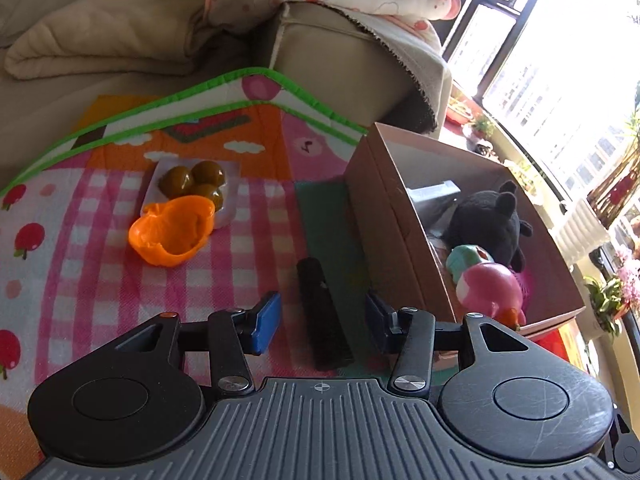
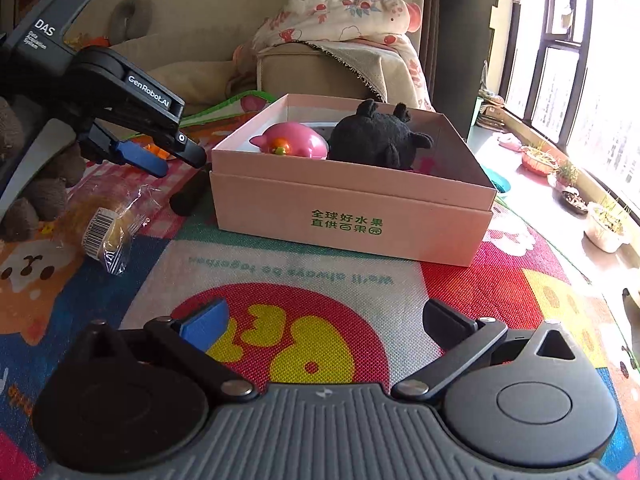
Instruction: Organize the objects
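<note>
Left wrist view, left gripper (image 1: 323, 323) fingers (image 1: 266, 322) apart, straddling black comb (image 1: 323, 316)

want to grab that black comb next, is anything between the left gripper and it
Nothing visible. The left gripper is open, its jaws to either side of the comb, which lies on the mat beside the box.

A home living room, probably: beige sofa (image 1: 340, 60), floral blanket (image 2: 340, 16), children's play mat (image 1: 120, 200), windowsill plants (image 2: 560, 172).
</note>
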{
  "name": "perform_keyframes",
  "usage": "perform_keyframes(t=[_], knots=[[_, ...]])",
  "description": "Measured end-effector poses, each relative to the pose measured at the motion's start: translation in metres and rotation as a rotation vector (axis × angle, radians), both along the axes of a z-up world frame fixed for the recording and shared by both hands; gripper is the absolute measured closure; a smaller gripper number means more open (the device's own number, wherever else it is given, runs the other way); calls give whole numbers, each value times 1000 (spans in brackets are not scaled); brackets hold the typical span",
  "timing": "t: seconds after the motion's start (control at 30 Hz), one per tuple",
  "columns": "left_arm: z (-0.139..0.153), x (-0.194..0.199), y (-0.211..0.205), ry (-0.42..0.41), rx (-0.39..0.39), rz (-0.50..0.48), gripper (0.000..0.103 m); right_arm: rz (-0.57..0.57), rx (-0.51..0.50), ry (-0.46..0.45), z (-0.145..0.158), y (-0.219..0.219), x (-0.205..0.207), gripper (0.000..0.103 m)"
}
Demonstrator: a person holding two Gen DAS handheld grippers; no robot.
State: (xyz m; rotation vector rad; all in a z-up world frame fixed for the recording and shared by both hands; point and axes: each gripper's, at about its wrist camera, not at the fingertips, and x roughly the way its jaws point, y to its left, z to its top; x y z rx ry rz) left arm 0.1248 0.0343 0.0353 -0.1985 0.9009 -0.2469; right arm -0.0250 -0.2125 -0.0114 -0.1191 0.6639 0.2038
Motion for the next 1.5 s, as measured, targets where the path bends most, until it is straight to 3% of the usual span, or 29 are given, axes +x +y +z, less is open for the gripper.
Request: perform_keyframes(t=[0.1, 0.17, 0.23, 0.4, 0.57, 0.83, 1.03, 1.2, 1.37, 1.5], knots=[[-12, 12, -12, 39, 63, -4, 57, -4, 23, 1, 0, -4, 0, 0], [-13, 11, -16, 18, 85, 6, 60, -14, 41, -2, 1, -7, 0, 0], [-13, 10, -18, 12, 97, 8, 77, -22, 65, 1, 0, -10, 0, 0], [-14, -4, -24, -46, 138, -36, 78, -43, 101, 23, -1, -15, 5, 0], [-13, -33, -24, -74, 88, -96, 81, -70, 123, 28, -2, -19, 7, 0], [15, -115, -13, -208, 6, -204, 81, -106, 140, 42, -3, -24, 8, 0], [37, -162, 25, -279, -98, -121, 82, -123, 146, 59, -4, -25, 11, 0], [50, -183, 70, -326, -106, 21, 82, -127, 143, 69, -5, -25, 12, 0], [33, -188, 104, -254, -69, 138, 82, -128, 125, 77, -6, -23, 13, 0], [7, -185, 110, -174, -106, 143, 82, -122, 87, 85, -7, -17, 14, 0]])
